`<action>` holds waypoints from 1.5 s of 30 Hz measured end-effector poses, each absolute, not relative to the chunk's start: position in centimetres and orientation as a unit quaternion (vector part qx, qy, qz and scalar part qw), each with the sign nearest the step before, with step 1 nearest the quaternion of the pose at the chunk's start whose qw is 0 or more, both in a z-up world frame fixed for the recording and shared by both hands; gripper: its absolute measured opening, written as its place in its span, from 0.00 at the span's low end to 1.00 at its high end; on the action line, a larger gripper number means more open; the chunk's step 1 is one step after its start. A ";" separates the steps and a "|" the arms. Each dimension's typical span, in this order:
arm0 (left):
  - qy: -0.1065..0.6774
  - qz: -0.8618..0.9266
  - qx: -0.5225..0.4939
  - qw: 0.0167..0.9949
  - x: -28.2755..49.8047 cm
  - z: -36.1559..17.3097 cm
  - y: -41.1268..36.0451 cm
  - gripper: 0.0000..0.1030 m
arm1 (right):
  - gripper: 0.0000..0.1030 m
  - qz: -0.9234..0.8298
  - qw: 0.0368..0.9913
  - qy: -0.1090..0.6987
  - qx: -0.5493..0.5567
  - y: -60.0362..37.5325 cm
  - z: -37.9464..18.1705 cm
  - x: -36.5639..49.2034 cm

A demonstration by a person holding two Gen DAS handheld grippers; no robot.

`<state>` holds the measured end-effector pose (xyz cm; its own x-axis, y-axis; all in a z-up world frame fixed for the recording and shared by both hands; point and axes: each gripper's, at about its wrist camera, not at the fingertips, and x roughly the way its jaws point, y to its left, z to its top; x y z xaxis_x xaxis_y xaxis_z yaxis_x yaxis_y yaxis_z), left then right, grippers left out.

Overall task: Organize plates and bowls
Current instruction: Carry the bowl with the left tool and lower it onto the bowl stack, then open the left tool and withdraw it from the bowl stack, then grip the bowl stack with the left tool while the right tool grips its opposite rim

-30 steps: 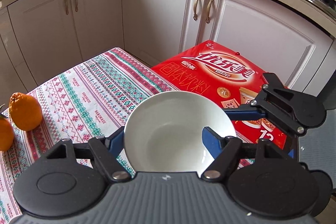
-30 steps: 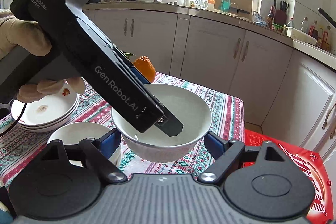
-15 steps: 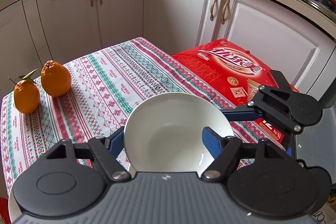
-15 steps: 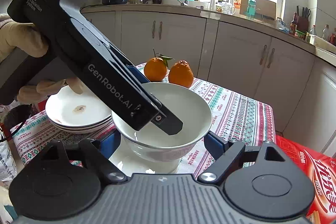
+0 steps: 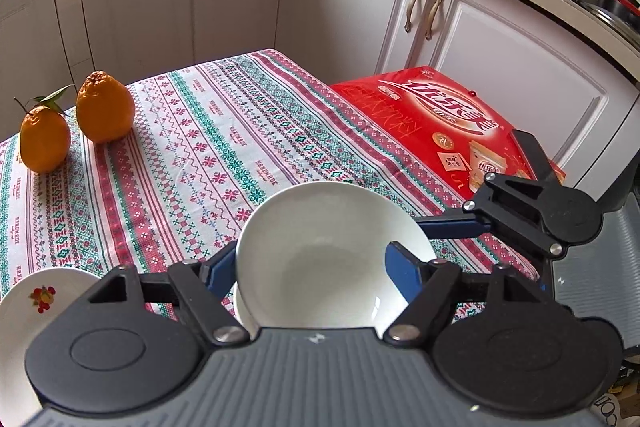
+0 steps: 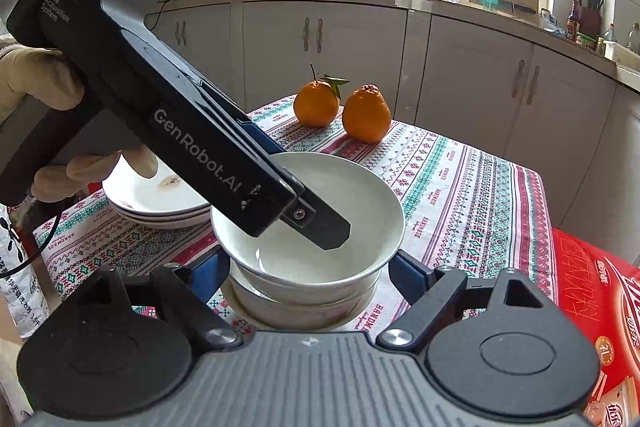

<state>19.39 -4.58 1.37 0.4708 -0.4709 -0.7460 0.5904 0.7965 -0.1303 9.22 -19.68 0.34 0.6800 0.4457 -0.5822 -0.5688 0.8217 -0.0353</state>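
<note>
A white bowl (image 5: 320,259) is held by both grippers. My left gripper (image 5: 308,267) grips its near rim, one blue finger (image 5: 400,267) inside and one outside. In the right wrist view the same bowl (image 6: 344,211) sits nested on a second white bowl (image 6: 296,307) on the table. My right gripper (image 6: 308,271) brackets the bowl with its fingers at the bowl's sides. The left gripper's body (image 6: 180,131) reaches into the bowl from the left. A stack of white plates (image 6: 156,199) lies left of the bowls; its top plate (image 5: 32,303) shows a fruit print.
Two oranges (image 6: 344,107) sit at the table's far side on the patterned tablecloth (image 5: 192,155). A red carton (image 5: 440,123) stands on the floor beside the table's right edge. Kitchen cabinets (image 5: 360,7) and counter surround the table.
Both grippers carried the bowl leftward over the table and lowered it onto the second bowl. The oranges and plate stack came further into view.
</note>
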 end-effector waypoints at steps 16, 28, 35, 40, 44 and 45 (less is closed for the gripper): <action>0.419 -0.312 0.051 0.851 19.6 -0.1 -3.7 0.74 | 0.87 0.285 0.904 0.303 -0.104 -19.1 -0.6 9.6; 0.372 -0.298 0.060 0.877 18.3 0.5 -2.6 0.92 | 0.99 0.297 0.905 0.282 -0.114 -19.7 0.0 8.8; 0.340 -0.308 0.104 0.883 15.3 1.1 -0.7 0.92 | 1.00 0.303 0.898 0.273 -0.166 -20.6 0.4 8.0; 0.343 -0.332 0.131 0.869 13.0 0.0 0.5 0.92 | 1.00 0.323 0.880 0.287 -0.197 -21.0 -0.4 8.4; 0.345 -0.348 0.178 0.853 12.4 -1.7 -0.3 0.92 | 1.00 0.340 0.861 0.305 -0.226 -20.8 -1.4 9.5; 0.347 -0.353 0.182 0.850 12.5 -2.1 -0.4 0.92 | 1.00 0.344 0.856 0.310 -0.231 -20.8 -1.6 9.8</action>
